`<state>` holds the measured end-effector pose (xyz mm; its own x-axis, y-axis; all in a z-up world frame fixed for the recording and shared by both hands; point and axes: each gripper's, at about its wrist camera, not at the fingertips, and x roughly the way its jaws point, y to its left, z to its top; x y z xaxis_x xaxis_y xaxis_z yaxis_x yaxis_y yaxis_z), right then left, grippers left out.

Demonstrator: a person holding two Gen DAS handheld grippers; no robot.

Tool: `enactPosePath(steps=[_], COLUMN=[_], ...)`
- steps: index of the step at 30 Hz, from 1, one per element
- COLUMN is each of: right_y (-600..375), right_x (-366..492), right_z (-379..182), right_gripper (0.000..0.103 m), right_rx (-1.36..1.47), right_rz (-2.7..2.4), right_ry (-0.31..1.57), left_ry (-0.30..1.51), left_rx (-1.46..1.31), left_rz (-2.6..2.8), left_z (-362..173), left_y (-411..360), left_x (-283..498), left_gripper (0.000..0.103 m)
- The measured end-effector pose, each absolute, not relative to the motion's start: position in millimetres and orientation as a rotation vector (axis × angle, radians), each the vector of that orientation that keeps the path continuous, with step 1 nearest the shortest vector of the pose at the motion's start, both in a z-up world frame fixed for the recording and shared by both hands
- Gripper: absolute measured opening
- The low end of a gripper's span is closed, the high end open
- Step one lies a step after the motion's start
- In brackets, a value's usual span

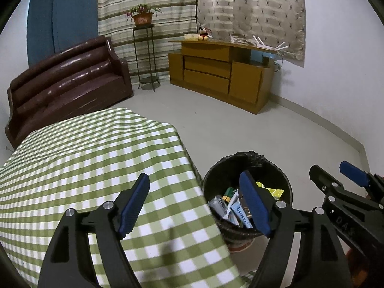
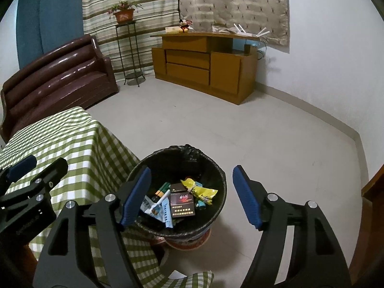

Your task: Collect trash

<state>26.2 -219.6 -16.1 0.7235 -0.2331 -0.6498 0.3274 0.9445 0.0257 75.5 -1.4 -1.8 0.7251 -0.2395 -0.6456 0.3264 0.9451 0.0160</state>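
A round trash bin with a black liner stands on the floor beside the table's corner. In it lie a dark cigarette box, a yellow wrapper, marker pens and a blue-white packet. My right gripper hangs over the bin, open, with nothing between its blue pads. My left gripper is open and empty too, straddling the table's edge and the bin. Each gripper shows at the edge of the other's view: the right gripper and the left gripper.
The table wears a green checked cloth that hangs down its sides. A brown sofa stands behind it, then a plant stand and a wooden cabinet. Pale floor surrounds the bin. Wooden furniture edges the right.
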Motion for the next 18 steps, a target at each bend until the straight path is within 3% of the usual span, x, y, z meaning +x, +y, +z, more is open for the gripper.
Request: enactPosePath(steps=[18], right_y=[-189.6], right_x=[-18.7], right_z=[16.2], right_gripper=[0.070], right_rx=[0.095], right_rz=[-0.265], right_ry=[0.634], left_ry=[0.628], left_rx=[0.088], left_rz=[-0.241], left_z=[22.3], left_y=[47.1], left_x=[30.7], left_gripper=[0.079])
